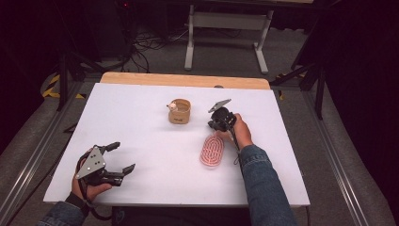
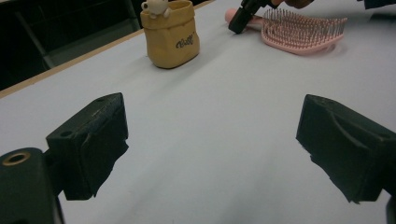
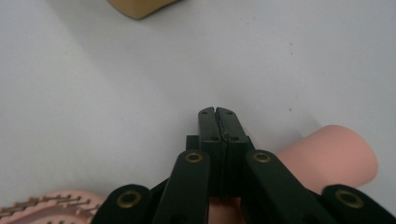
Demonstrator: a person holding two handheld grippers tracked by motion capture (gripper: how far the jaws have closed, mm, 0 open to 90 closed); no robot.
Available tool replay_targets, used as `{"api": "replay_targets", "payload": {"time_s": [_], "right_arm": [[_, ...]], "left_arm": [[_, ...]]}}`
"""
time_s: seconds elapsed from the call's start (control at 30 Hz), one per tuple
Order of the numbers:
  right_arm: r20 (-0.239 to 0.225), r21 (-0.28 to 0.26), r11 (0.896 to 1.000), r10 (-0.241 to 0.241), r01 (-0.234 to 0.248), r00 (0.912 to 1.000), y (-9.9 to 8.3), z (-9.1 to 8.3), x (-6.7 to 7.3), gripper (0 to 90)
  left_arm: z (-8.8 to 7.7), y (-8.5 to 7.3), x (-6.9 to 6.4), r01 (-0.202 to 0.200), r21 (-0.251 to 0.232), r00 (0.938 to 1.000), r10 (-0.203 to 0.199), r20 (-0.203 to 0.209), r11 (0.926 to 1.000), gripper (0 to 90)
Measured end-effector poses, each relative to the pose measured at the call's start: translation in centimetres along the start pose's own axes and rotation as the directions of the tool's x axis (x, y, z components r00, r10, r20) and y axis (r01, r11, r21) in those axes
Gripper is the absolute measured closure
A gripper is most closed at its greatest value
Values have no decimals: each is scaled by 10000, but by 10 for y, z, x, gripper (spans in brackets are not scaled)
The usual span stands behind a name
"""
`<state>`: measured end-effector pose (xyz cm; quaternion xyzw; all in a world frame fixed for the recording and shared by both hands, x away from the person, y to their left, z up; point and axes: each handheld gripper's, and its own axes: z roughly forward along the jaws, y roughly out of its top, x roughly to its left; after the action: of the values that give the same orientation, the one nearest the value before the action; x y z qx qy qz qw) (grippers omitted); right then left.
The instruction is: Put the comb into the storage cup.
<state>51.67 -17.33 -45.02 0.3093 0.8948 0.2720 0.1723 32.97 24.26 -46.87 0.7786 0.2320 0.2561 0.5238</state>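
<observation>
**Brush under your right gripper, left gripper idle**

Brush (image 1: 212, 150), pink, lies bristles up on the white table (image 1: 141, 136), right of center, handle end toward the far edge. From the left gripper view you see its bristle pad (image 2: 303, 32) side on, with the handle running off behind it.

Your right gripper (image 1: 217, 126) sits over the handle end, tips pointing down at the table. In the right gripper view its jaws are pressed together, nothing between them, tips close to the table surface just beside the handle (image 3: 336, 156); the handle passes under the gripper body, the bristles (image 3: 51, 205) show at bottom left. Contact with the handle: cannot tell.

Your left gripper (image 1: 115, 160) rests at the near left corner, well apart from the brush. Jaws spread wide, nothing in the gap, bare table between them in the left gripper view.

Tan pouch (image 1: 179, 111) with a small white figure on its rim stands upright near the table's middle, left of your right gripper, near the brush handle but apart from it.
</observation>
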Motion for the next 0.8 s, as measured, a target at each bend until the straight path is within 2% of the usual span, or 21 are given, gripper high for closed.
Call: {"api": "replay_targets", "payload": {"time_s": [0.27, 0.33, 0.5, 0.53, 0.57, 0.8], "right_arm": [[629, 111, 9999, -82, 75, 9980, -16, -12, 2, 900], [583, -51, 9995, 318, -315, 9978, -23, -16, 0, 900], [677, -93, 9982, 590, -585, 9960, -33, -22, -2, 900], [618, -144, 9962, 866, -859, 9943, -39, -27, -5, 900], [618, -144, 9962, 866, -859, 9943, -39, -27, -5, 900], [680, -436, 9832, 1800, -1773, 9813, -61, -40, -7, 900]], "left_arm": [[-2, 0, 0, 14, 20, 9999, -14, -117, 10000, 99], [-3, 0, 0, 26, 26, 9999, -26, -142, 10000, 99], [-3, 0, 0, 24, 121, 9999, -22, -156, 9999, 99], [-2, 0, 0, 25, 138, 9999, -23, -147, 9999, 99], [-2, 0, -1, 27, 138, 9999, -25, -142, 9999, 99], [-1, -1, -1, -54, 262, 9998, 59, -191, 9996, 99]]}}
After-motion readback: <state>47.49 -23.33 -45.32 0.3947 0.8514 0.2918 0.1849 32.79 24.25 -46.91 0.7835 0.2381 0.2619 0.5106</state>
